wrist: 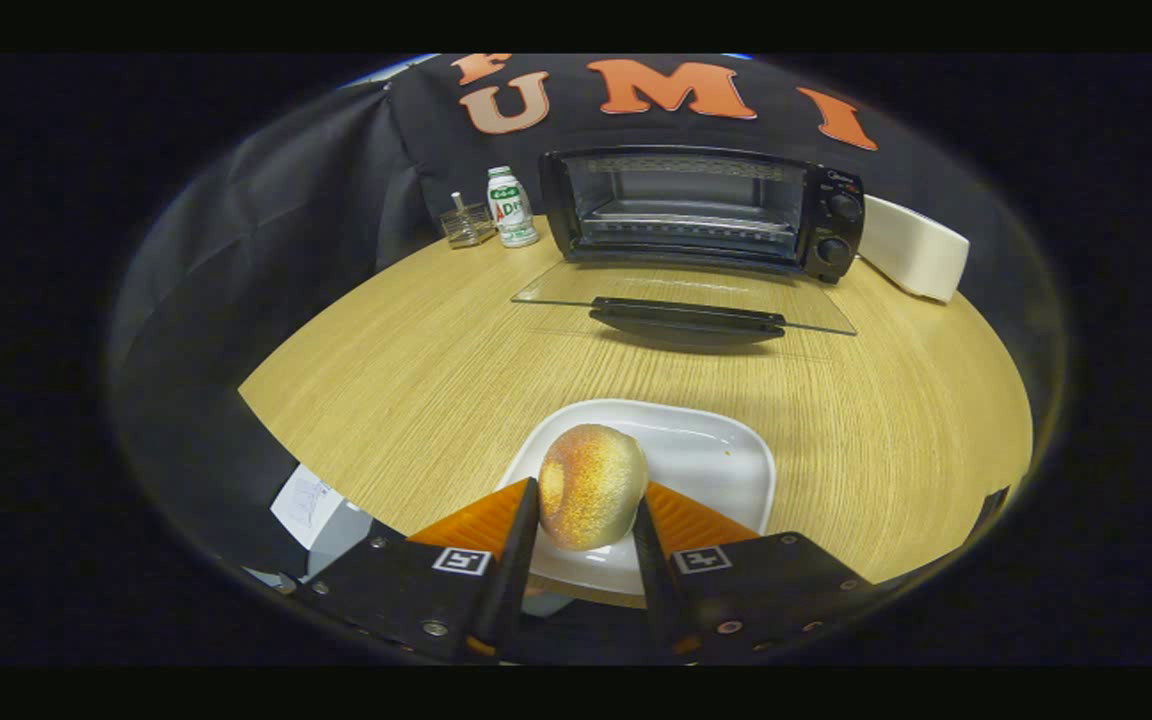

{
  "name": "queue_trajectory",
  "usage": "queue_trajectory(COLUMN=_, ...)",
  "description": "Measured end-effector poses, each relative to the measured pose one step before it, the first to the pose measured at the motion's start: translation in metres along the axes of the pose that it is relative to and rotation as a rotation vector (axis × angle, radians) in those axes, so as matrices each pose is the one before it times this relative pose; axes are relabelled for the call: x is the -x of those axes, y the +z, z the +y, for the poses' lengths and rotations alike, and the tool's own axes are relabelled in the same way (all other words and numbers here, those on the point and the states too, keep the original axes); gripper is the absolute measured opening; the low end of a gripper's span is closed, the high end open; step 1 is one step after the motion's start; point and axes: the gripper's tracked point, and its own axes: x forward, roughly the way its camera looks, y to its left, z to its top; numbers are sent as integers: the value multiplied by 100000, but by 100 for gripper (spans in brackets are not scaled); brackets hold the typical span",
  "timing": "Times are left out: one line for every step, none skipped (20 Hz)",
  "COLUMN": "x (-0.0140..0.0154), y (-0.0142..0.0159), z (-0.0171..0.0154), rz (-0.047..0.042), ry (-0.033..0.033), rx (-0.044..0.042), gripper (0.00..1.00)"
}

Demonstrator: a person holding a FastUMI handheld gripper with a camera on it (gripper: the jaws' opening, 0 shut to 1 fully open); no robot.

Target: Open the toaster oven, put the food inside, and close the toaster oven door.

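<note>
A round golden-brown bread roll (591, 487) sits between my two fingers, and my gripper (588, 500) is shut on it, both fingers pressing its sides. The roll hangs over the near part of a white square plate (711, 455) on the wooden table. Beyond the plate stands a black toaster oven (701, 210) with its glass door (686, 300) folded down flat onto the table, handle toward me. Its chamber is open and shows a wire rack inside.
Left of the oven stand a small white-and-green bottle (511, 207) and a clear glass holder (466, 225). A white box-like appliance (916, 248) sits to the oven's right. The round table's edge (336, 470) curves close on my left, with a white object (308, 505) below it.
</note>
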Motion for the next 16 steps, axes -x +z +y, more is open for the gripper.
queue_trajectory(x=336, y=420, z=74, rz=-1359, ry=671, rx=-1491, gripper=46)
queue_trajectory(x=292, y=641, z=-24, rz=-1816, ry=1057, rx=-1826, gripper=38)
queue_trajectory(x=301, y=938, z=64, rz=-2267, ry=1439, rx=-2334, gripper=35)
queue_trajectory(x=164, y=1067, z=-21, rz=-2179, ry=1255, rx=-2740, gripper=31)
queue_trajectory(x=91, y=1083, z=22, rz=-2252, ry=1254, rx=-3105, gripper=30)
queue_trajectory(x=-21, y=1205, z=131, rz=-2401, ry=1354, rx=-3253, gripper=30)
queue_trajectory(x=-264, y=1424, z=144, rz=-3179, ry=1148, rx=-3447, gripper=30)
queue_trajectory(x=-187, y=1366, z=111, rz=-2981, ry=957, rx=-3694, gripper=30)
queue_trajectory(x=-389, y=1424, z=237, rz=-3098, ry=1311, rx=-3800, gripper=30)
queue_trajectory(x=-430, y=1279, z=89, rz=-2661, ry=1247, rx=-3940, gripper=30)
queue_trajectory(x=-335, y=1220, z=364, rz=-2511, ry=1751, rx=-3978, gripper=30)
queue_trajectory(x=-509, y=1161, z=419, rz=-2010, ry=1694, rx=-3917, gripper=30)
queue_trajectory(x=-492, y=1177, z=229, rz=-2065, ry=1575, rx=-3641, gripper=30)
queue_trajectory(x=-731, y=1234, z=73, rz=-2376, ry=1072, rx=-3850, gripper=30)
queue_trajectory(x=-683, y=1253, z=238, rz=-2239, ry=1378, rx=-4452, gripper=30)
queue_trajectory(x=-995, y=920, z=-82, rz=-1228, ry=784, rx=-4752, gripper=30)
